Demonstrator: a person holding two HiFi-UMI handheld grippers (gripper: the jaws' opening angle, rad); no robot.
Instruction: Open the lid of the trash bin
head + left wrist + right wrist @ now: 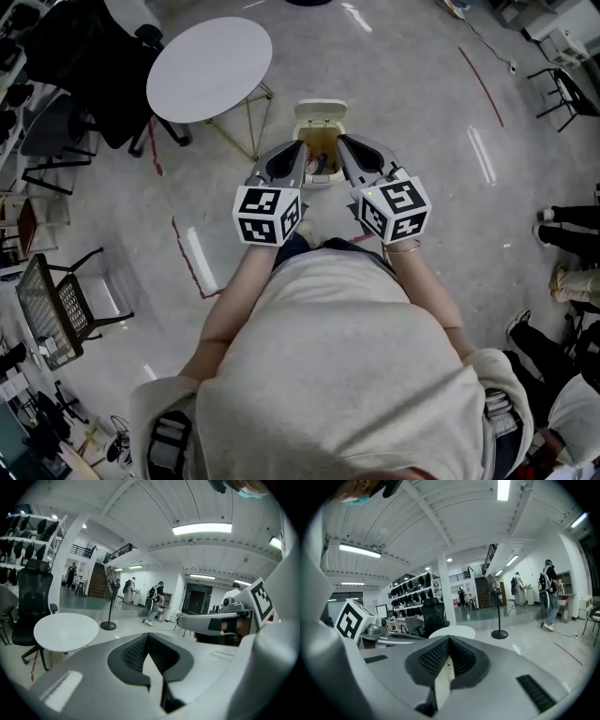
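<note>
The trash bin (319,141) stands on the floor just in front of the person's feet. Its lid (321,111) is already tipped up at the far side, so the brownish inside lies open to the head view.

The left gripper (300,147) has its two jaws closed together. In the left gripper view the ribbed pads (136,651) meet at the tip and nothing is between them. The right gripper (341,141) is the same: in the right gripper view its pads (432,657) join at the tip and hold nothing.

Both grippers are held side by side, near each other but apart, and they point forward over the bin's opening. Their own cameras look level into the room and not down at the bin. I judge therefore that they touch neither the bin nor the lid, and that they only hover because the opening looks finished.

The marker cubes (267,214) sit toward the person's wrists. To the left, well apart from the bin, stands a round white table (208,67), which does not hinder the lid.
</note>
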